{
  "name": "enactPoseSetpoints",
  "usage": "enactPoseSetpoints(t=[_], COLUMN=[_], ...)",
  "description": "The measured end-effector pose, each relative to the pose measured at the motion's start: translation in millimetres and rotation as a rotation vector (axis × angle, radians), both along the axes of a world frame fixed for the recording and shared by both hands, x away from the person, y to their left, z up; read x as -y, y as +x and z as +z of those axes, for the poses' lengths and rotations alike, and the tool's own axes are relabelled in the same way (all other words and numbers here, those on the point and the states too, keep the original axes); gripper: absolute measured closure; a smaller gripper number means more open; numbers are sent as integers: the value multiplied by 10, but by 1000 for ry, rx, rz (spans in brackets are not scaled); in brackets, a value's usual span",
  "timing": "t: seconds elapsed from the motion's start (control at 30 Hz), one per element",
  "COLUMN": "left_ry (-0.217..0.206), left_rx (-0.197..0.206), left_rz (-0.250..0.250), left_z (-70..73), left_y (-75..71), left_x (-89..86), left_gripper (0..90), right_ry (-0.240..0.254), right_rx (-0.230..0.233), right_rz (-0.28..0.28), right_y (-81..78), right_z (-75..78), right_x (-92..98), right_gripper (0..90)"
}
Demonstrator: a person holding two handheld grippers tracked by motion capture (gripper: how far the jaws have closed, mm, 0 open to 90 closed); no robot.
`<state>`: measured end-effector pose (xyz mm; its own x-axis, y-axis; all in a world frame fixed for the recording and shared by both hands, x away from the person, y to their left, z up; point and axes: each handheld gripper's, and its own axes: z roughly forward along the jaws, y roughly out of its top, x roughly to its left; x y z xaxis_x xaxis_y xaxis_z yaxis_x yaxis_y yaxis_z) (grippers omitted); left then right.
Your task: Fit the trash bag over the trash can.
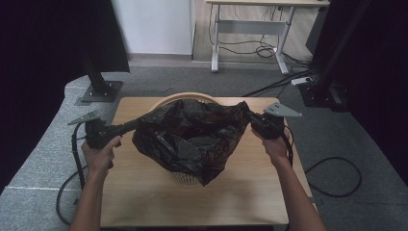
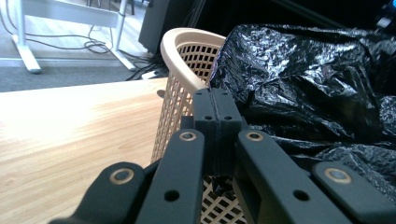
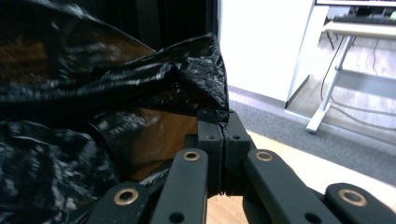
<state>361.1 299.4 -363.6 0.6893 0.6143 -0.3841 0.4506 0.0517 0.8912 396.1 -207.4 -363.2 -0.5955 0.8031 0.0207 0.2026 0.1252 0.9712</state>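
A crinkled black plastic bag [image 1: 192, 139] is stretched wide over a beige mesh basket [image 1: 185, 96] standing on the wooden table [image 1: 144, 192]. My left gripper [image 1: 136, 124] pinches the bag's left edge, its jaws pressed together on the film. In the left gripper view the shut left gripper [image 2: 215, 93] sits beside the basket's rim [image 2: 182, 60], with the bag [image 2: 303, 79] bulging to the right. My right gripper [image 1: 248, 117] is shut on the bag's right corner. In the right gripper view that gripper [image 3: 223, 119] holds the bunched film [image 3: 205, 70] at its tips. The basket's lower part is hidden under the bag.
A white desk frame [image 1: 250, 43] stands on the floor beyond the table. A black post with a base plate [image 1: 101, 89] is at the table's back left corner, and another stands at the right [image 1: 322, 91]. Cables [image 1: 337, 178] loop on the grey carpet.
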Motion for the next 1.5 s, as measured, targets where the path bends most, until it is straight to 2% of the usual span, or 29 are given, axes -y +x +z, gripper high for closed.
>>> enactPoseSetpoints(t=[0.1,0.2,0.5,0.63,0.87,1.13,1.2,1.27,1.3,1.4,1.5], left_ry=[-2,14,82,91,100,126,140,135,132,115,114], left_rx=[-7,-17,-57,-67,-91,-92,-78,-60,-54,-37,-22], left_rz=[5,21,42,41,37,47,53,53,53,54,52], left_z=[-44,-85,-167,-198,-263,-249,-227,-201,-190,-151,-111], left_y=[29,55,153,195,278,254,220,184,171,130,99], left_x=[5,21,109,137,194,179,163,144,135,96,75], left_gripper=[898,899,899,899,899,899,898,898,898,897,897], right_ry=[2,-4,-37,-53,-41,-49,-58,-48,-36,-3,5], right_rx=[-24,-46,-98,-107,-120,-127,-124,-117,-99,-77,-57], right_rz=[5,16,46,57,73,76,68,58,47,44,41], right_y=[42,78,165,193,207,181,169,145,120,57,-8], right_z=[-100,-193,-393,-427,-463,-459,-441,-404,-371,-279,-172], right_x=[-9,-51,-240,-276,-307,-327,-300,-241,-192,-59,63], right_gripper=[873,874,874,874,874,872,842,744,695,647,581])
